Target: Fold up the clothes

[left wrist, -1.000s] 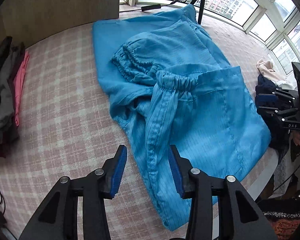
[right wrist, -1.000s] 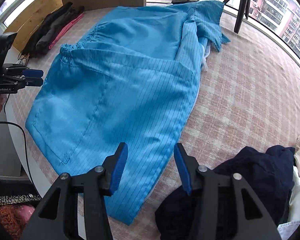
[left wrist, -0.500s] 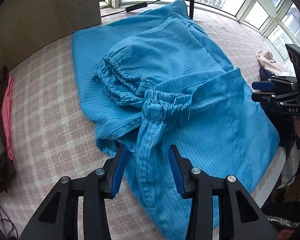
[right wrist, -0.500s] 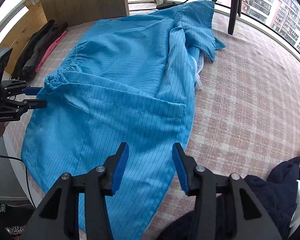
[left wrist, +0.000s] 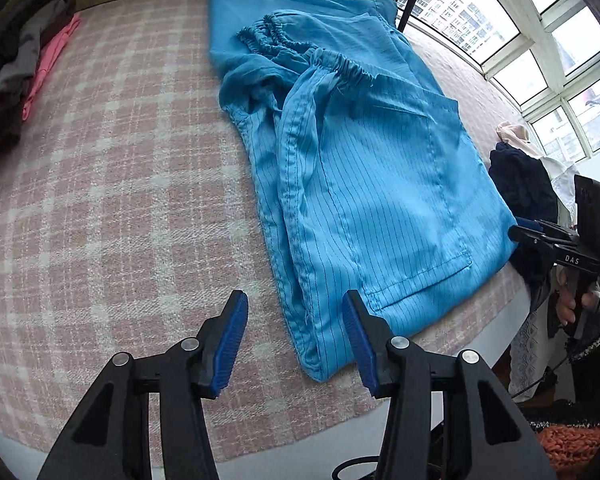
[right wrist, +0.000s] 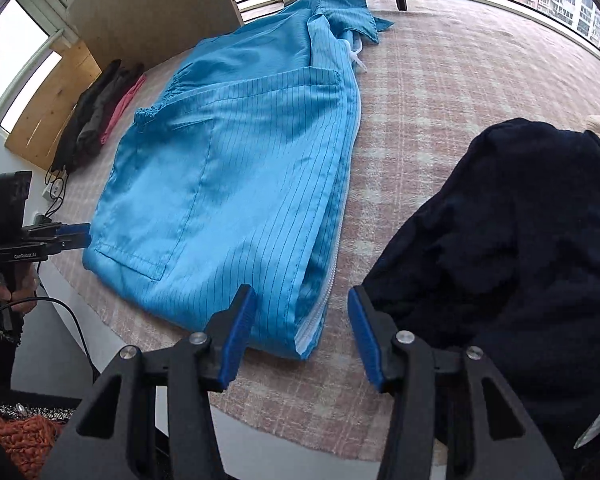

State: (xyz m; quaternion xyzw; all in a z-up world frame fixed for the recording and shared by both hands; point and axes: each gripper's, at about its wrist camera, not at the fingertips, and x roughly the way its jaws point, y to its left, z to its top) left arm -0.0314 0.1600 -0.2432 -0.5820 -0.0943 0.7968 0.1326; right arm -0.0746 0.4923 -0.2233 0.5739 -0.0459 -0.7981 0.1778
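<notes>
A blue pinstriped garment (left wrist: 364,168) is spread on a pink plaid-covered surface (left wrist: 112,184) edged by bay windows (left wrist: 556,60). The left gripper (left wrist: 296,336) and right gripper (right wrist: 302,334) are held spread and empty at its near hem. Dark clothes (right wrist: 512,248) are piled at right.

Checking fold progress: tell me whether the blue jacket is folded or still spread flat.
Partly folded. The blue jacket lies on the plaid cover with both elastic-cuffed sleeves laid across its body; no lengthwise fold shows yet.
</notes>
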